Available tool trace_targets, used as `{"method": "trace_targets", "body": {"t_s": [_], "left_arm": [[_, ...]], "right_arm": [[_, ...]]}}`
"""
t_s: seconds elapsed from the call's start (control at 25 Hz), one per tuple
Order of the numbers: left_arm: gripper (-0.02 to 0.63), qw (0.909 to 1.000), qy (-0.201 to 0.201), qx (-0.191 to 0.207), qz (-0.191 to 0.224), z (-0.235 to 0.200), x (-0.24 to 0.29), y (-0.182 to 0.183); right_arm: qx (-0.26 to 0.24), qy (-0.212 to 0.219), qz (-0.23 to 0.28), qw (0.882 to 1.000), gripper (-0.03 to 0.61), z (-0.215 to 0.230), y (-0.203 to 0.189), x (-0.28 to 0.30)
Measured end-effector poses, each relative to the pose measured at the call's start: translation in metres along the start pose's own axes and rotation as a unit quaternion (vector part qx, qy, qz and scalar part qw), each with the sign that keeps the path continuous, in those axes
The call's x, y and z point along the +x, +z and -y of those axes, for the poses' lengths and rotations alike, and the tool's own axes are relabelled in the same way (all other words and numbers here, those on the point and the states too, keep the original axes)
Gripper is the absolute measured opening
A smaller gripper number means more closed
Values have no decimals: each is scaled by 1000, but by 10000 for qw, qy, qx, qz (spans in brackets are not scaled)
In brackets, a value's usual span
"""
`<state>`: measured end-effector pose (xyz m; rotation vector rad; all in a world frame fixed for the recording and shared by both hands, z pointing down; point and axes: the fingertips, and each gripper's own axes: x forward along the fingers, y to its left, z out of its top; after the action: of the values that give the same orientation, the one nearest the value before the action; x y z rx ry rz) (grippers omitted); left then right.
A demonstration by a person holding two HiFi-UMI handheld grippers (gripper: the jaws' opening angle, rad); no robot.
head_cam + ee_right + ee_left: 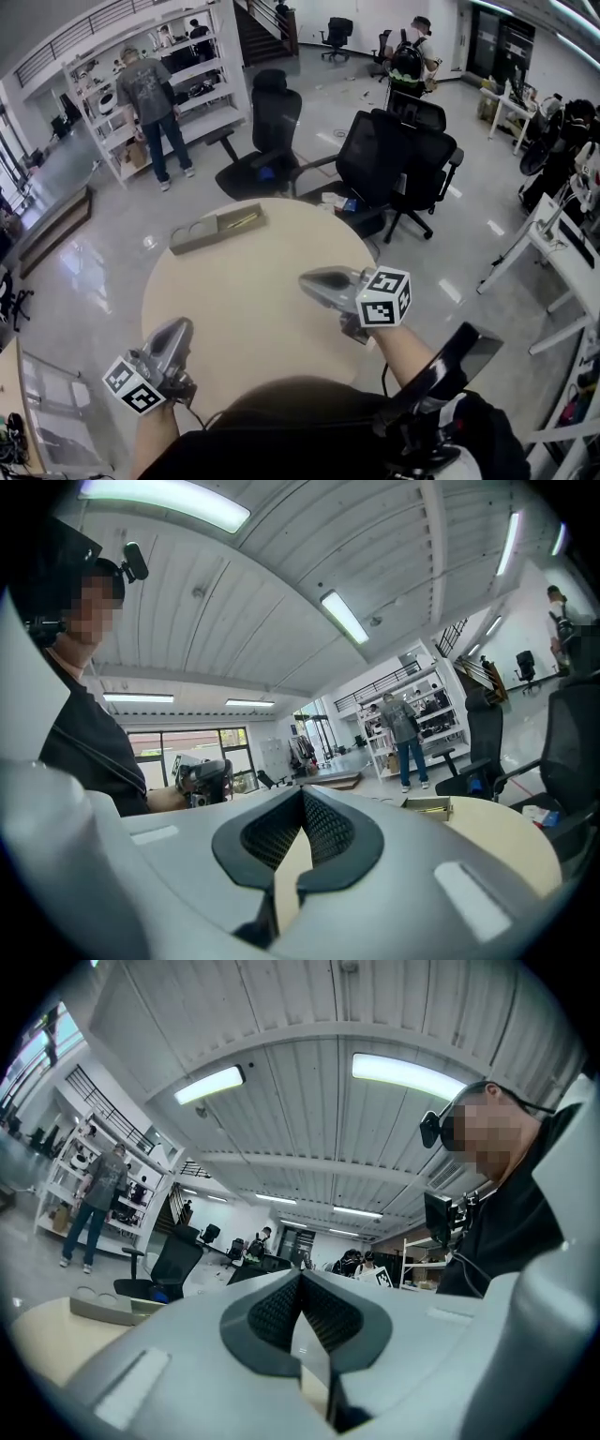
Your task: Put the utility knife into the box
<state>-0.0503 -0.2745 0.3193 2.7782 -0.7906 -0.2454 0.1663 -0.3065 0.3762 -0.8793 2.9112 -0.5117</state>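
No word, brand name, number or sign can be read in any view. Only black-and-white square marker patterns, bearing no letters or digits, are shown on the white plastic cube [131,384] of the left gripper [180,326] and on the matching white cube [382,298] of the right gripper [307,277].

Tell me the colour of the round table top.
The table top is pale cream, clearest in the head view.

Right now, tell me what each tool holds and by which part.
Nothing is held. The left tool and the right tool are both shut, with nothing between their jaws.
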Motion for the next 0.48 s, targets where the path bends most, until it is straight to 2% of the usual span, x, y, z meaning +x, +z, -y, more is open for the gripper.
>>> {"method": "trace_targets", "body": {"t_s": [0.28,0.48], "left_arm": [[-2,9998,-42,-155,147,-39,-33,3],[-2,9993,-97,-282,215,-45,-32,-4]], "right_arm": [[-174,-35,-340,9993,14,-24,-12,51],[-303,-26,-497,9983,14,-25,-10,58]]}}
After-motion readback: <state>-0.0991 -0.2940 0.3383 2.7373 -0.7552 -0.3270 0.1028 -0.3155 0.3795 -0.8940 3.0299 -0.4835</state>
